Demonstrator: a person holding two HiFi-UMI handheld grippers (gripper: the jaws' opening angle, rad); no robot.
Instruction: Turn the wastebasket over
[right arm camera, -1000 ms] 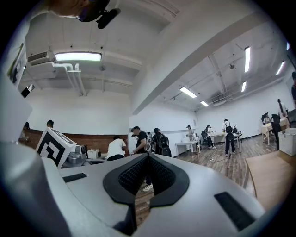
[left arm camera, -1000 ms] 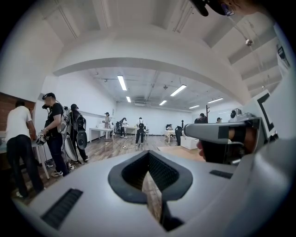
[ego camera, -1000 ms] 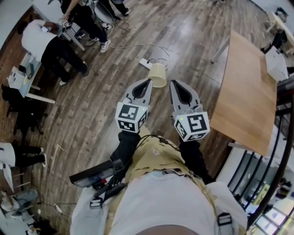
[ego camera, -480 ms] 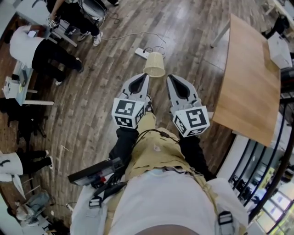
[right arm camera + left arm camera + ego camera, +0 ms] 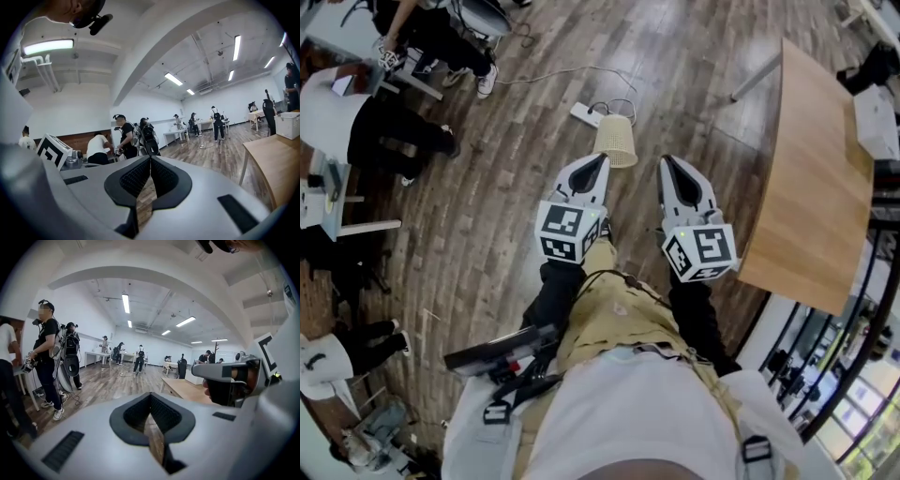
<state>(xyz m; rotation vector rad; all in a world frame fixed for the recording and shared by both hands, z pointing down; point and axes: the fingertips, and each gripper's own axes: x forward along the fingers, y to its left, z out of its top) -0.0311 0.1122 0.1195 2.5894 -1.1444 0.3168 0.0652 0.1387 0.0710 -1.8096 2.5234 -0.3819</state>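
Spanning the room: dark wood-plank floor (image 5: 487,244).
Table: light wooden table (image 5: 811,178), standing right of the right gripper (image 5: 667,161).
Operator: person (image 5: 619,394) in a white top and tan trousers, one tong in each hand, both held out ahead side by side.
Bystanders: people (image 5: 366,112) at desks (image 5: 323,187) upper left, well apart from the basket.
Wastebasket: wastebasket (image 5: 617,141) on the floor just beyond the two tong tips, well apart from the table. It is pale cream with a lattice wall and a tapered body. The wide end faces the tongs, the narrow end faces the power strip (image 5: 586,115). Can't tell whether it stands or lies on its side.
Basket contents: opening not visible, can't tell.
White box: white box (image 5: 872,117) on the table's far end, contents not visible.
Left gripper: left gripper (image 5: 598,161) has its jaws closed tip to tip, with nothing between them.
Right gripper: same, pinched together and empty.
Power strip: white with a looped cable, just past the basket's narrow end.
Views: only the head view shows the basket. Both gripper views look level across the room to ceiling light strips (image 5: 125,303) and distant desks. The right gripper view also catches the left tong's marker cube (image 5: 51,150).
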